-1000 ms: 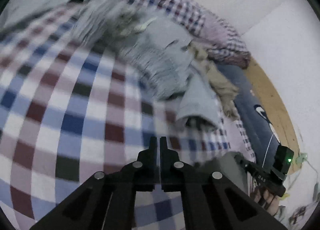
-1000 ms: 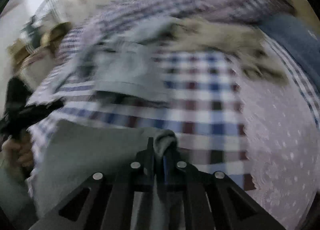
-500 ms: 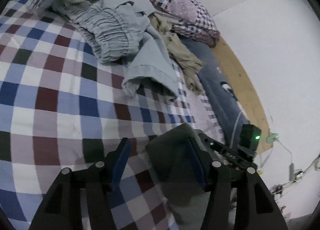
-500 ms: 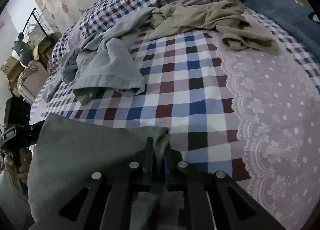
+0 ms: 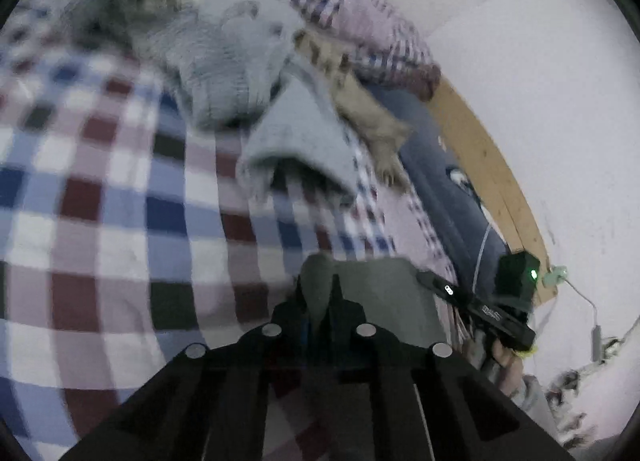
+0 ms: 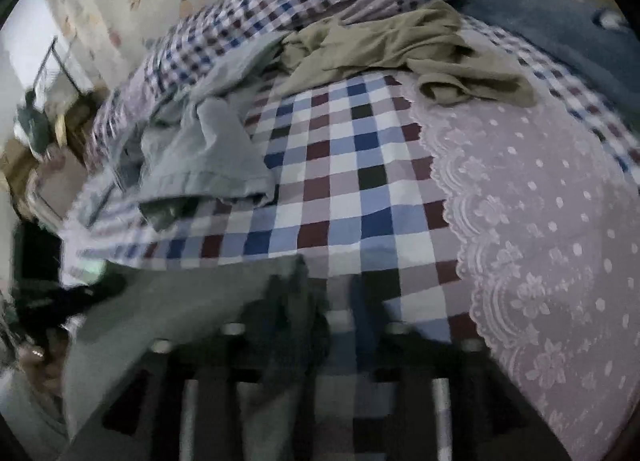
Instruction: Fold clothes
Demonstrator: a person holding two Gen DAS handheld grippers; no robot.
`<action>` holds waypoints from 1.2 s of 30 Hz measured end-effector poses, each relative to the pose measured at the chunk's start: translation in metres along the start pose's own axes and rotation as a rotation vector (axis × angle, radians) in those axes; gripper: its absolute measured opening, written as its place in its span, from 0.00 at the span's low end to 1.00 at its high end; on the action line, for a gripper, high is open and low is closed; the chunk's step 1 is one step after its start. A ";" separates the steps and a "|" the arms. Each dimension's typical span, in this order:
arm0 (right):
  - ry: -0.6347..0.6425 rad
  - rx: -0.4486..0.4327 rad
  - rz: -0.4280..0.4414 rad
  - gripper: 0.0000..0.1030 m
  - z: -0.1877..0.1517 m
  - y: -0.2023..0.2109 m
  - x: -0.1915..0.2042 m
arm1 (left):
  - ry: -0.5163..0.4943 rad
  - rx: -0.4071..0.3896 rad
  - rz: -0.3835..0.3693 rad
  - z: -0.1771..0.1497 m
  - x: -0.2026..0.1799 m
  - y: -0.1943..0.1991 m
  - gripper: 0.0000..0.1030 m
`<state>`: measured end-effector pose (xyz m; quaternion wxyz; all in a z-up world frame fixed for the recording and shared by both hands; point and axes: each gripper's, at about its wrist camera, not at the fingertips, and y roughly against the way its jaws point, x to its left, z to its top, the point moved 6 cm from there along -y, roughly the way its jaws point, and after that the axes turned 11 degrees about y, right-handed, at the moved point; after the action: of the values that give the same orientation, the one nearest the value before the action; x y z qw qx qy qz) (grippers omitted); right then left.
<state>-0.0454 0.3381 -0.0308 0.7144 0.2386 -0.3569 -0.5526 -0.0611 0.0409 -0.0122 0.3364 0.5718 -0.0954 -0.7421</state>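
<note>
Pinching the grey cloth, the left gripper holds alone; the right gripper, opening, risks spoiling the fold.

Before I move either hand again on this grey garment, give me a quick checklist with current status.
1. Left tool shut on the grey garment: ok, a corner of the cloth stands pinched between its closed jaws.
2. Right tool grip: not ok, its jaws are opening; the cloth edge lies against one finger only.
3. Garment flat on the checked bedspread: cannot tell, both views are blurred.
4. Folding space ahead: ok, bare checked squares lie between the garment and the light blue clothes.
5. Olive garment out of the way: ok, it lies apart near the pillows.
</note>
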 end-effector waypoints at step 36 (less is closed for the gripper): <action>0.192 0.006 0.077 0.14 -0.090 0.085 0.073 | -0.161 -0.040 0.183 -0.078 -0.014 0.044 0.44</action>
<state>0.0861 0.2862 -0.0070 0.7652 0.2788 -0.2972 -0.4984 0.0292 0.0353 -0.0037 0.4052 0.4924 -0.1589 -0.7537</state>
